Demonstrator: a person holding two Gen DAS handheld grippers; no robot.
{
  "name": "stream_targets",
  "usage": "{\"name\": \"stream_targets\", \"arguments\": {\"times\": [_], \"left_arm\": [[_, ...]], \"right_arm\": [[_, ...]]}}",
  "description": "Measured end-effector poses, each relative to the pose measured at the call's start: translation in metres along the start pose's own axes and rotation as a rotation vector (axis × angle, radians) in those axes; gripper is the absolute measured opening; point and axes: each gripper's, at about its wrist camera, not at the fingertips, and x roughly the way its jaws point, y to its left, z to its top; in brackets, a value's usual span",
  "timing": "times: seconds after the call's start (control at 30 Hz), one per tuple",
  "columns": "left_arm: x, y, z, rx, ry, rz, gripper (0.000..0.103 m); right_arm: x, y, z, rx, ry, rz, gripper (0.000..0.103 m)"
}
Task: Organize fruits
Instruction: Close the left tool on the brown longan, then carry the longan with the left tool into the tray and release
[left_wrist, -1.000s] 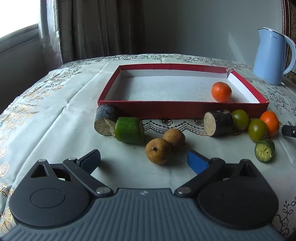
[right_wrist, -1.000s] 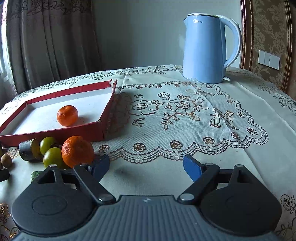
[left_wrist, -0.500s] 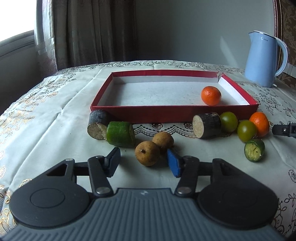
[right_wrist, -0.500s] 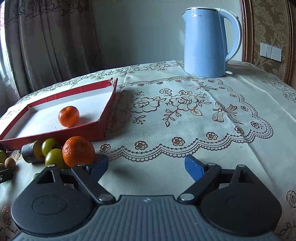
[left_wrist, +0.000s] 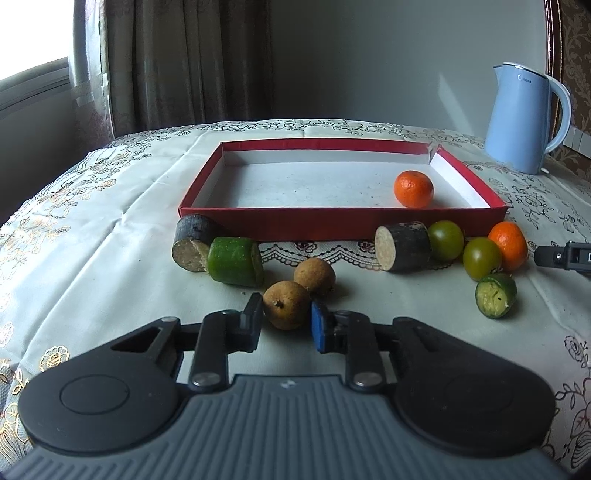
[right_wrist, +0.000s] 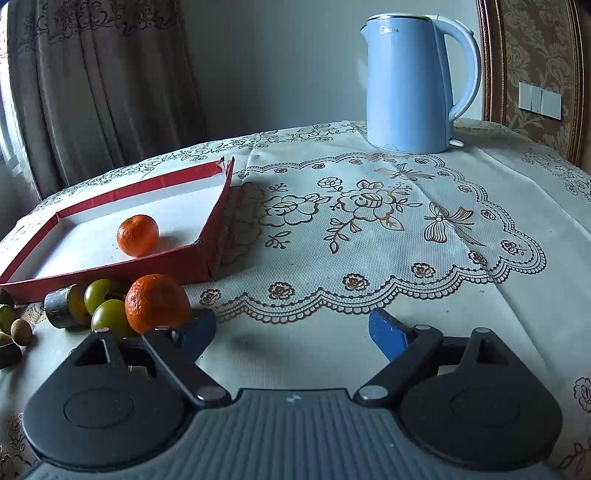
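My left gripper (left_wrist: 286, 319) is shut on a brown longan (left_wrist: 287, 304) that rests on the tablecloth; a second longan (left_wrist: 315, 275) lies just behind it. Beyond stands a red tray (left_wrist: 332, 222) with one tangerine (left_wrist: 413, 188) inside. Along its front wall lie two dark cane pieces (left_wrist: 194, 242) (left_wrist: 402, 245), a green cane piece (left_wrist: 236, 261), two green tomatoes (left_wrist: 445, 240) (left_wrist: 482, 257), another tangerine (left_wrist: 509, 245) and a cut green piece (left_wrist: 495, 295). My right gripper (right_wrist: 291, 332) stands open over bare cloth, with that outer tangerine (right_wrist: 157, 302) just past its left finger.
A blue kettle (right_wrist: 417, 85) stands at the back right of the table, with a lace mat (right_wrist: 369, 229) in front of it. Curtains hang behind the table. The right gripper's fingertip (left_wrist: 554, 254) shows at the right edge of the left wrist view.
The left gripper's jaws have gone from wide apart to pressed against the near longan, after edging forward around it. The right gripper has kept still and open.
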Motion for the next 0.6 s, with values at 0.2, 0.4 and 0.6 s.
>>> {"name": "stream_targets", "arguments": {"times": [0.2, 0.4, 0.6], "left_arm": [[-0.009, 0.003, 0.002, -0.016, -0.017, 0.007, 0.024], [-0.016, 0.005, 0.011, -0.024, -0.06, 0.022, 0.024], [-0.011, 0.0, 0.032, -0.016, -0.108, 0.032, 0.024]], "right_arm": [[0.0, 0.0, 0.0, 0.002, -0.001, -0.002, 0.09], [0.0, 0.0, 0.0, -0.002, 0.0, -0.006, 0.09], [0.0, 0.002, 0.0, -0.012, 0.003, -0.014, 0.09]]}}
